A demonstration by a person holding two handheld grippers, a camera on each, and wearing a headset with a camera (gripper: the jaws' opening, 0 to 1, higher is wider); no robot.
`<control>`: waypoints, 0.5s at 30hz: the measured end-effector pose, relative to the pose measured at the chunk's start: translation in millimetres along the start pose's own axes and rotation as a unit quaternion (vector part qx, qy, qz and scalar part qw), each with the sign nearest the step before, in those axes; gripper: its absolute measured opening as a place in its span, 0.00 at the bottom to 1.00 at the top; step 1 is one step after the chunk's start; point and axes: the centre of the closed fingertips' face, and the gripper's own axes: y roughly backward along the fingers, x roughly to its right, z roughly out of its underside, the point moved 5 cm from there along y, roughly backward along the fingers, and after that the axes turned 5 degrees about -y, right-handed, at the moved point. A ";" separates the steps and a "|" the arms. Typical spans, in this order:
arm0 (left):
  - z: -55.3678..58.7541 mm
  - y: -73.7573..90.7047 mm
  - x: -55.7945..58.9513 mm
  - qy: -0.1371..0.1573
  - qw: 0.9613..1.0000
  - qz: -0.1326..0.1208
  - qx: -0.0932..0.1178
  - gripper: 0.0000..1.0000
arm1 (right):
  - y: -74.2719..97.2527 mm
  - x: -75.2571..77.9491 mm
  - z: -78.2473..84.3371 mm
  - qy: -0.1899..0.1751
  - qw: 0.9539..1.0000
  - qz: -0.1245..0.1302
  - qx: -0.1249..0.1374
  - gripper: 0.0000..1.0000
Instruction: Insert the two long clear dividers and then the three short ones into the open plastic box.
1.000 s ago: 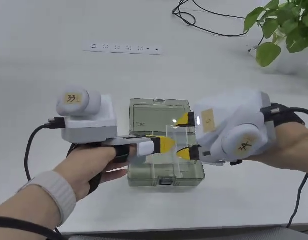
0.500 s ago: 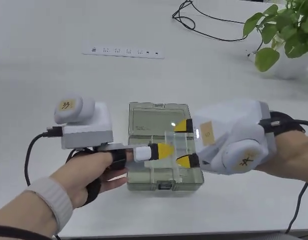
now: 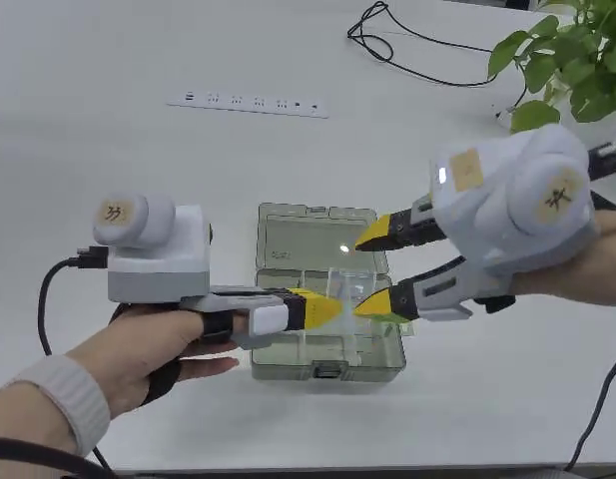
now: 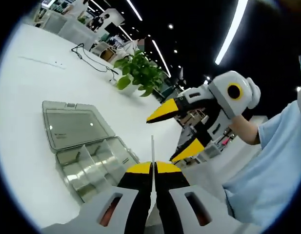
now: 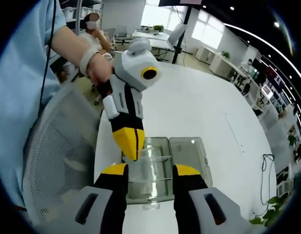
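Note:
An open clear plastic box (image 3: pixel 332 371) lies on the white table, its lid (image 3: pixel 317 235) folded back and some dividers standing inside. My left gripper (image 3: pixel 322 307) reaches in from the left, shut on a clear divider (image 3: pixel 345 284) held upright over the box. Edge-on in the left gripper view, the divider (image 4: pixel 152 146) rises from the closed left gripper (image 4: pixel 152 168), with the box (image 4: pixel 74 126) beyond. My right gripper (image 3: pixel 372 271) hovers open at the box's right side, its tips on either side of the divider without touching. The right gripper view has the right gripper (image 5: pixel 150 170) open around the divider (image 5: pixel 149 158).
A white power strip (image 3: pixel 248 100) lies at the back of the table, a black cable (image 3: pixel 417 45) loops behind it, and a potted plant (image 3: pixel 567 60) stands at the back right. A mesh chair (image 5: pixel 57 156) sits at the table's near edge.
My right gripper has risen and drawn back to the right, its jaws standing wider apart. The left gripper keeps its hold on the divider over the box.

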 end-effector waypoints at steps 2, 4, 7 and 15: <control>-0.6 1.3 2.8 -0.024 1.000 0.006 0.003 0.00 | 3.5 1.8 -1.8 -0.004 1.000 -0.010 0.002 0.32; -1.1 3.0 7.4 -0.048 0.999 0.019 0.006 0.00 | 5.7 7.0 0.2 -0.022 0.999 -0.027 -0.003 0.28; -1.2 4.9 10.2 -0.098 0.995 0.026 0.001 0.00 | 9.1 4.2 -3.2 -0.044 0.997 -0.060 -0.004 0.20; 2.3 5.4 17.3 -0.183 0.982 0.046 -0.022 0.00 | 8.2 -12.1 -9.1 -0.050 0.990 -0.130 -0.031 0.08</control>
